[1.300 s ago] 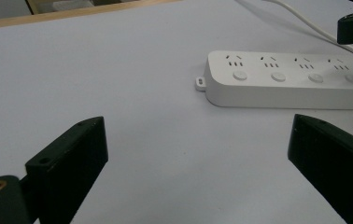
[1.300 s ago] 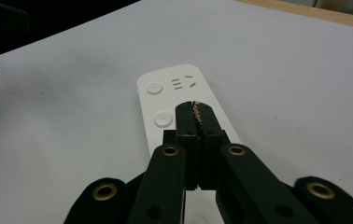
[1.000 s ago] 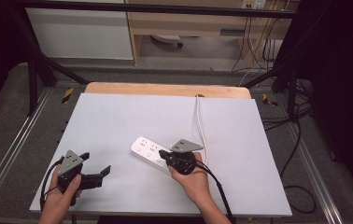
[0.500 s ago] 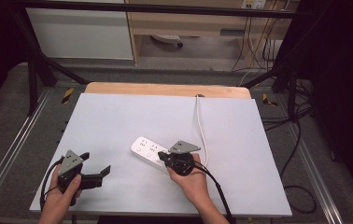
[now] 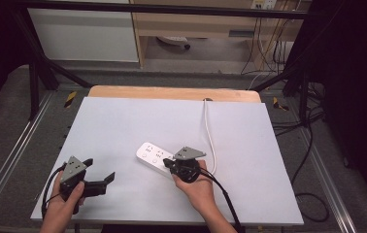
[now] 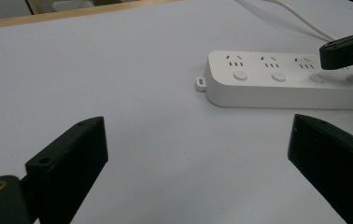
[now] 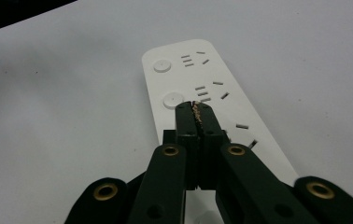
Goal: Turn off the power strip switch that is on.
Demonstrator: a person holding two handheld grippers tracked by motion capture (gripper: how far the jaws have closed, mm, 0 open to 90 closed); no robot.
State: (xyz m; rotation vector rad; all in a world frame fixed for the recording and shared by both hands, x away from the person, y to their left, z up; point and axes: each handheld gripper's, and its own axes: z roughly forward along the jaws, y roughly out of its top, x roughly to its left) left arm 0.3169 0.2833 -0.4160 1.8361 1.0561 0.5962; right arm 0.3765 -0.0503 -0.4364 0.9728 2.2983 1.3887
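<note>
We are poising the right gripper, jaws pressed together, over the long white plastic power strip's round switch button, just ahead-left.

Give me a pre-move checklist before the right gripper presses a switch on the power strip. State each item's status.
1. Right gripper jaws shut to form one tip: ok.
2. Tip lined up with a round button on the power strip: ok, it sits just beside one.
3. Tip already touching the button: cannot tell.
4. Left gripper open and apart from the strip: ok.
5. White cord lying free of both grippers: ok.
6. Strip flat on the table: ok.
</note>
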